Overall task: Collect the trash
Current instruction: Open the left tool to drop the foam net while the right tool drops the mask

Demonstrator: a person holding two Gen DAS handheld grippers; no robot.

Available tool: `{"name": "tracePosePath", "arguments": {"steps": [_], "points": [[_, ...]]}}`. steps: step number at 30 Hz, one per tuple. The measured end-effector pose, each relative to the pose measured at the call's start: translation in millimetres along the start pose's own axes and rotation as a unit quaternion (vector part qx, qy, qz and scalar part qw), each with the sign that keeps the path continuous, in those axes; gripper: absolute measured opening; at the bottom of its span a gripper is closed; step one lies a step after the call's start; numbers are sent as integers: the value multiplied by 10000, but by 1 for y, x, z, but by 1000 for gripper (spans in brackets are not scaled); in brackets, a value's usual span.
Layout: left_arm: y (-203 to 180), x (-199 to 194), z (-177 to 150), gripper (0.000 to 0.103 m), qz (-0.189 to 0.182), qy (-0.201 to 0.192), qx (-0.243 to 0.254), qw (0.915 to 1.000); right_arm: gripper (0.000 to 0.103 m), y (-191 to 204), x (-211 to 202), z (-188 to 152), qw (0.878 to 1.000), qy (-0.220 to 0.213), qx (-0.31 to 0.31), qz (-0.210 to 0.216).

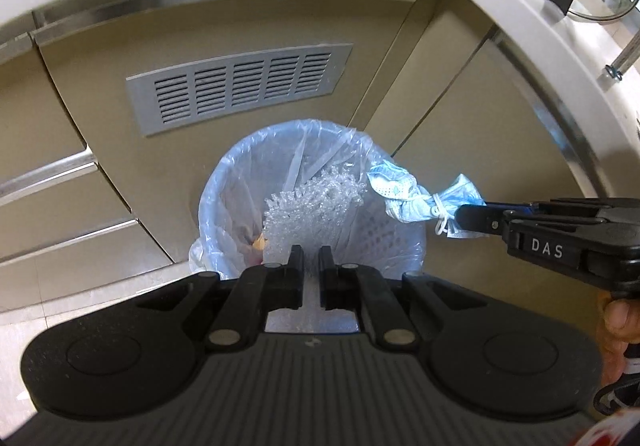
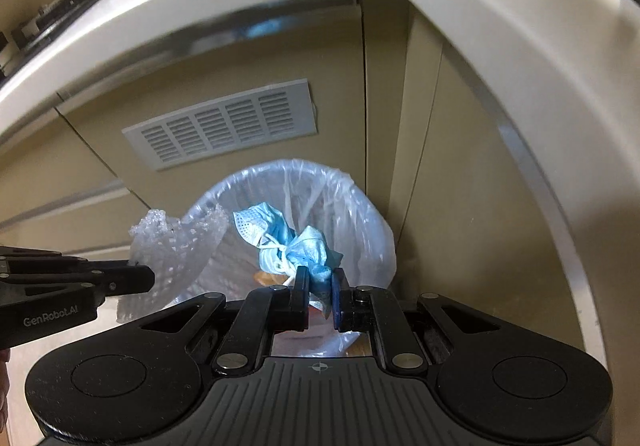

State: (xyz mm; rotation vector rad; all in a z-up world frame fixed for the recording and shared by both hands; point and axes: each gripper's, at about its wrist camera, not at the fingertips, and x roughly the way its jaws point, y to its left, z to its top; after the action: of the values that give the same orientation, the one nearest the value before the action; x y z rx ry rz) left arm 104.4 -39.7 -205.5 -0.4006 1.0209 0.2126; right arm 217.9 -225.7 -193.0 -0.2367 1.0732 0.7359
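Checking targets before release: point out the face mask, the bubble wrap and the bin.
face mask (image 2: pixel 296 242), right wrist view, crumpled blue middle.
bubble wrap (image 2: pixel 176 246), right wrist view, clear sheet's middle.
bin (image 1: pixel 224 174), left wrist view, lined left rim.

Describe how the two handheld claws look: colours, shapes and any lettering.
Both are matte black plastic. Each has a ribbed grey-black body, two round discs at its sides, and linkage bars with silver rivets leading to two narrow flat fingers. The left claw carries white "GenRobot.AI" lettering on its side; the right claw shows "DAS" in white. No cables are clearly visible.
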Motion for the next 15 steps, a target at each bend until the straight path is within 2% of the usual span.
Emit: {"name": "tracePosePath", "arguments": {"steps": [15], "points": [[3,31,9,6,34,118,2,9999,11,-5,28,9,9999,130,95,-61]]}}
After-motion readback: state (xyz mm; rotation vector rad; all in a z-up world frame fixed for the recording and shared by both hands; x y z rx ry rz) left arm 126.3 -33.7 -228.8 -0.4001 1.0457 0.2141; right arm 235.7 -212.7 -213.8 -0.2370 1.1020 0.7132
